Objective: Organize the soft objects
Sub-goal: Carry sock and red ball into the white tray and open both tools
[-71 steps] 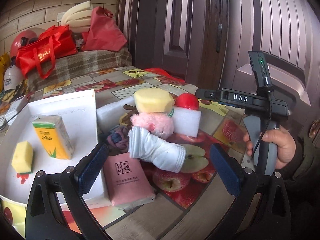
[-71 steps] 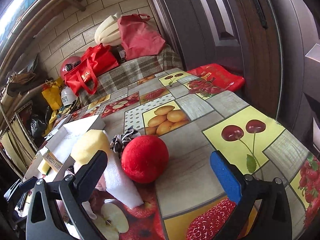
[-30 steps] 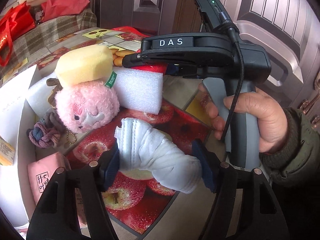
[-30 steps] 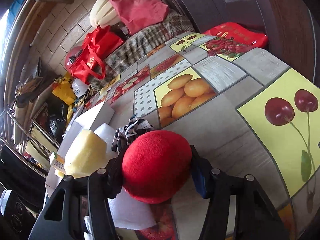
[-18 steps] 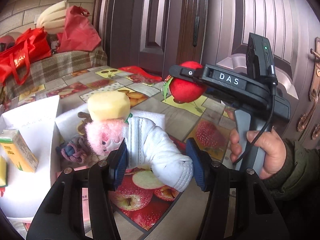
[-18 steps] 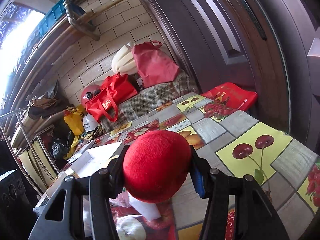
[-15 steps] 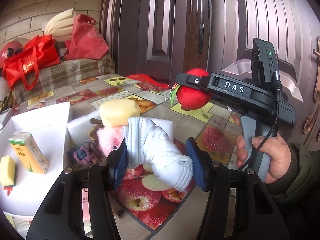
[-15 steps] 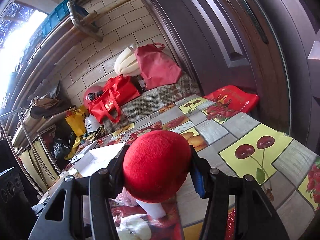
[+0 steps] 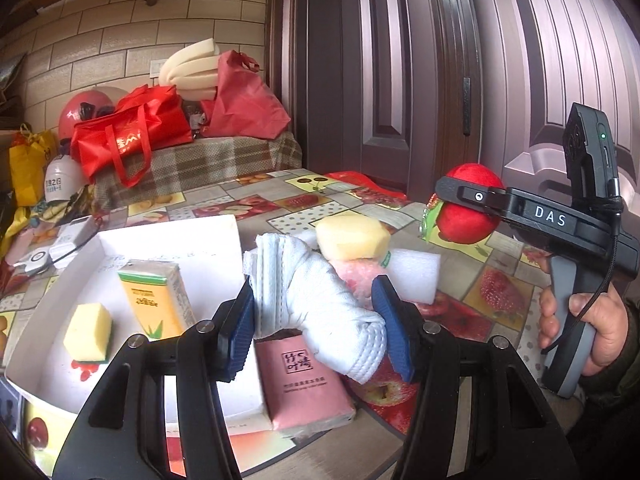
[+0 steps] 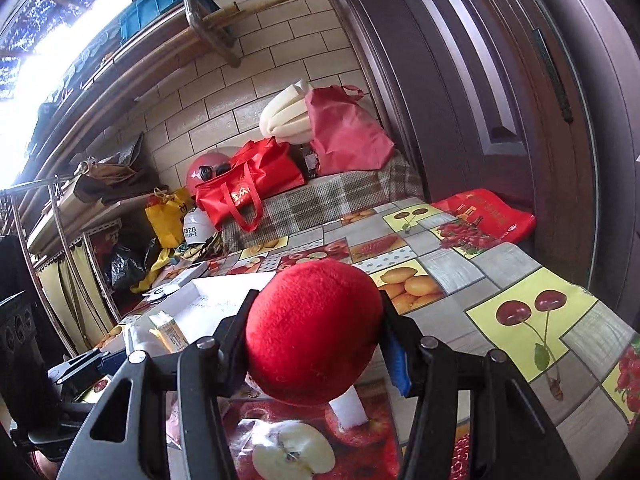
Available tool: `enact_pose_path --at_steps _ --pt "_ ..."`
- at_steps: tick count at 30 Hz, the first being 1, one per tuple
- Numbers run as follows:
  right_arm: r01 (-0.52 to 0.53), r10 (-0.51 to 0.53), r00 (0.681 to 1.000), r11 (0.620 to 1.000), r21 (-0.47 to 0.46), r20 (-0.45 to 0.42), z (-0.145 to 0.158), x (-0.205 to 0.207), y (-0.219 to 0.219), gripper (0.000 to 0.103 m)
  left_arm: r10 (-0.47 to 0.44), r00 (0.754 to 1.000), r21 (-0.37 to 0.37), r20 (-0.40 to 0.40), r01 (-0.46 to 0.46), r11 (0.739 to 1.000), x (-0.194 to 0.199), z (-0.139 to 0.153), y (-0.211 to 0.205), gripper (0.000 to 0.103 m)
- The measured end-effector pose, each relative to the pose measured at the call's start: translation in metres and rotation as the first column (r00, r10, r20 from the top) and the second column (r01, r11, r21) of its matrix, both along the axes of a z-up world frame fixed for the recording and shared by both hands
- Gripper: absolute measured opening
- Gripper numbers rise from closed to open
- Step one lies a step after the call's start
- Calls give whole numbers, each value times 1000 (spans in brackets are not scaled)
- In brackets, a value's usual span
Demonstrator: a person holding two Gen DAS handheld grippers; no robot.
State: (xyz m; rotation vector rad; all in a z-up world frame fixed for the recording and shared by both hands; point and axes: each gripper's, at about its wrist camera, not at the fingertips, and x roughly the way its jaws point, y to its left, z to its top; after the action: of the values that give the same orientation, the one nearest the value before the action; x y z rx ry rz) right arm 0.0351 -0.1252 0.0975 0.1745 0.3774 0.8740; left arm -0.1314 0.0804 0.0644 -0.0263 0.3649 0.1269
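Left wrist view: the left gripper [image 9: 316, 320] is clamped on a bundled white sock [image 9: 320, 304], held above the fruit-print table [image 9: 472, 280] just right of the white tray [image 9: 168, 240]. Farther right of the tray, the right gripper [image 10: 316, 344] grips a red plush ball [image 10: 314, 332], lifted clear of the table.

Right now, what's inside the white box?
In the white box: a yellow sponge and a yellow-green tissue pack. The left gripper and its white sock hide the box's right side.
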Motion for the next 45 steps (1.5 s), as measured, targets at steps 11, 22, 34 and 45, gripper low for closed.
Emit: enact_pose_path --at_steps 11,22,34,45 --pt "-106 112 992 990 -96 58 0 -26 43 55 124 992 -17 24 -123 992 -21 -3 43 56" --pt "-203 217 974 965 -167 72 -5 -44 79 55 280 959 -51 39 -278 959 -40 -5 101 56" --pt "-376 407 911 888 -265 70 -16 -85 145 55 385 923 -177 1 -379 908 -47 -11 154 56" --pt "-454 463 885 830 -324 -54 -28 -95 207 55 406 914 -198 -25 -402 894 -35 -12 172 56"
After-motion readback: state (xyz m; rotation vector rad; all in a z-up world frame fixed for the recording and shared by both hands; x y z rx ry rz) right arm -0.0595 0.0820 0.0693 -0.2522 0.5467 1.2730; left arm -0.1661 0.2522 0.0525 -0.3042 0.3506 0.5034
